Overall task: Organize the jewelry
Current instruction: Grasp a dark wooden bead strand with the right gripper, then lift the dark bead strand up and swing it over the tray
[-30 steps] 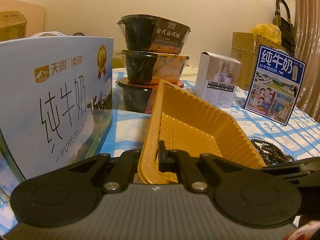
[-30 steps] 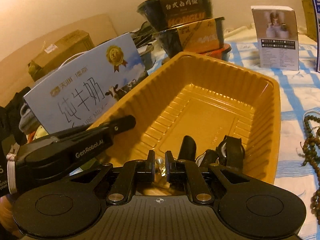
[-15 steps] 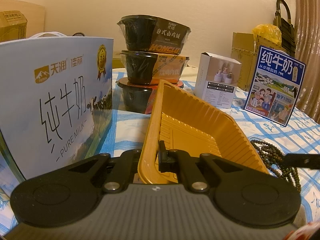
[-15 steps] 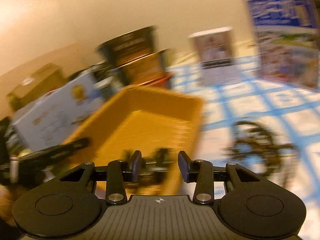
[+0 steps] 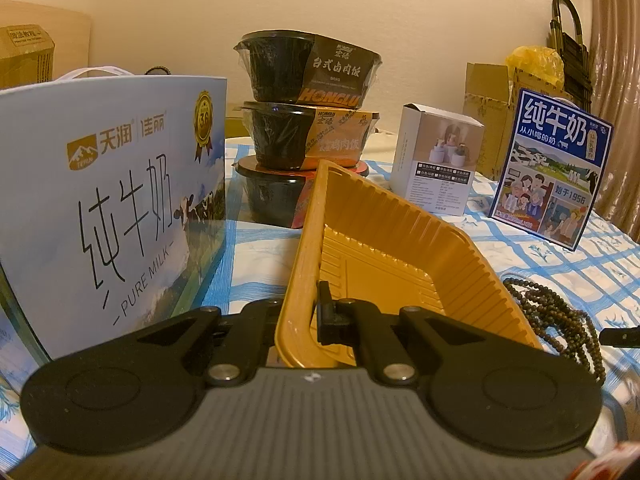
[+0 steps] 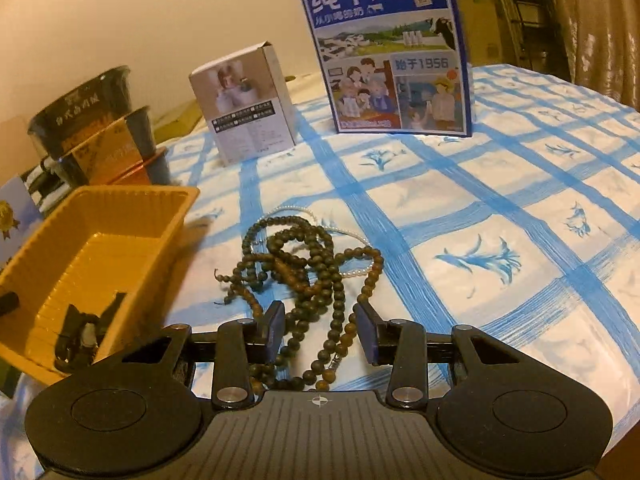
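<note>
Both views are dim and tinted warm orange-yellow, as under indoor lamp light. The fisheye lens bends straight lines near the edges and darkens the corners to black. Both pictures are fairly sharp, with slight grain and soft detail toward the rim. In the right wrist view, the orange tray (image 6: 96, 240) casts a soft shadow onto the checked cloth (image 6: 500, 208) to its right. A faint sheen lies on the black food bowls (image 5: 308, 68) behind the tray.

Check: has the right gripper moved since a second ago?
Yes. The right gripper swung rightward off the yellow tray, jaws opening, to the dark bead necklace.
</note>
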